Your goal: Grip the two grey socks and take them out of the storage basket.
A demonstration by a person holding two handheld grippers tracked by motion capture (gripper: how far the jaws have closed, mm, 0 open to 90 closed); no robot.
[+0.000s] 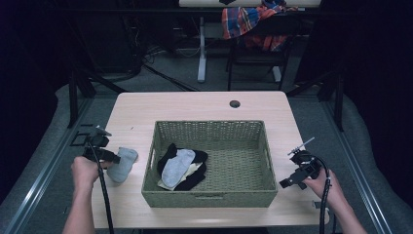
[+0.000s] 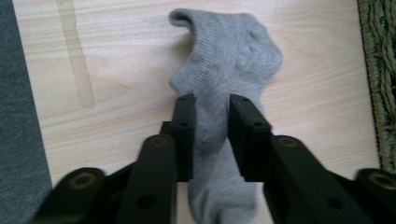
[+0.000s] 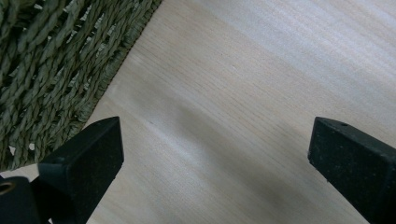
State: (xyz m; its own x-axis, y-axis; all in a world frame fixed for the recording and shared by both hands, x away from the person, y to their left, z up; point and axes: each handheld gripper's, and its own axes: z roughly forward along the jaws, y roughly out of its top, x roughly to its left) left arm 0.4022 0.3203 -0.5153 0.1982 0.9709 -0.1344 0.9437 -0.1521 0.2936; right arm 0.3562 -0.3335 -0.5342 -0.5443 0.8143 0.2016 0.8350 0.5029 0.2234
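grey ribbed sock [image 2: 224,84], crumpled, in l. gripper [image 2: 210,135]

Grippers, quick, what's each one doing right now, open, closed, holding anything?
Left gripper: closed on the grey sock lying on the table.
Right gripper: open, holding nothing, beside the woven basket.

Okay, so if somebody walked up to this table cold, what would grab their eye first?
Probably the green woven basket in the middle of the table, with a heap of socks in its left half. Next, the grey sock lying on the table left of it, with the left gripper closed around it. The right gripper is open over bare wood beside the basket.
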